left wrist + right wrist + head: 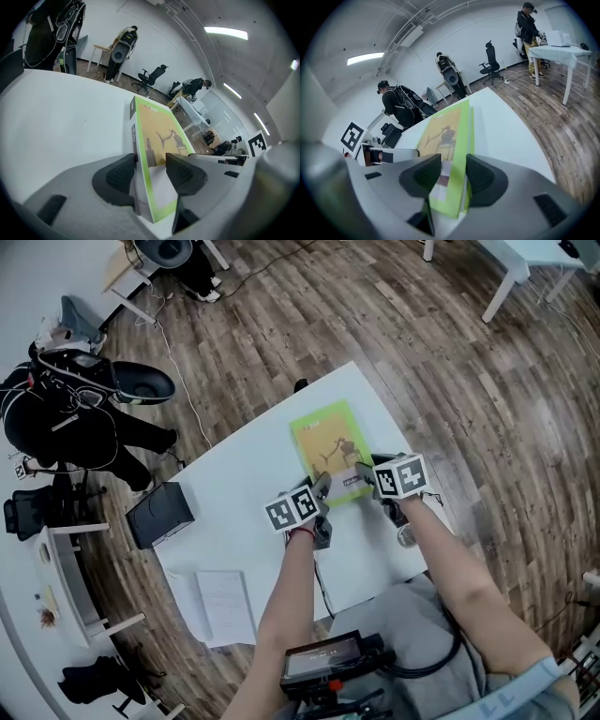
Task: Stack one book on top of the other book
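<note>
Left of green book [328, 442], black box [159, 514], open notebook [214, 606], well apart

White rectangular table [239, 479] stands on brown wood-plank floor [281, 324]. Black box-shaped case [159, 514] at the table's left edge. White open paper sheets [217, 606] on the table's near-left corner. Person in black clothing [70, 423] well left of the table.
</note>
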Available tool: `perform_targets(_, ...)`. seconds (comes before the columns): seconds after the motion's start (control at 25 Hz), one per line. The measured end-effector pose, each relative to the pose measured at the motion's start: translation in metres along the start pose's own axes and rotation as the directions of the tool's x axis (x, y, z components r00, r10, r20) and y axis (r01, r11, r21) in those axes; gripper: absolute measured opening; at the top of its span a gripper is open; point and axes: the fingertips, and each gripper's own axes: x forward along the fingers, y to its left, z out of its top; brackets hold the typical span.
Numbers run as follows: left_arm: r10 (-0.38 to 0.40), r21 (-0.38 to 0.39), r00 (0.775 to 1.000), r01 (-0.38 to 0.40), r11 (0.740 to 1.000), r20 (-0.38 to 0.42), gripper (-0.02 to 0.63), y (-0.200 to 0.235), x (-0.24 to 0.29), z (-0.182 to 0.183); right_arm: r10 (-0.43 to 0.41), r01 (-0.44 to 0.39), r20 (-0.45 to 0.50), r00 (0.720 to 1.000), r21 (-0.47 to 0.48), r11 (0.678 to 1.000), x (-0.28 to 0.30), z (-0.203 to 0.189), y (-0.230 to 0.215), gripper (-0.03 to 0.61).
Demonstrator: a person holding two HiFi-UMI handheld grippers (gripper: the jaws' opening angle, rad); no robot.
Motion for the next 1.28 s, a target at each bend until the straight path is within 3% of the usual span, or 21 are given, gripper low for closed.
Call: perform_targets(1.28,0.019,-0.053,0.996,-0.023,0.998,-0.086,0.213,0.023,-0.09,-0.12,0.068,-0.072,-0.126,0.99,-0.025,0.997,-0.034,-0.124,0.067,0.156)
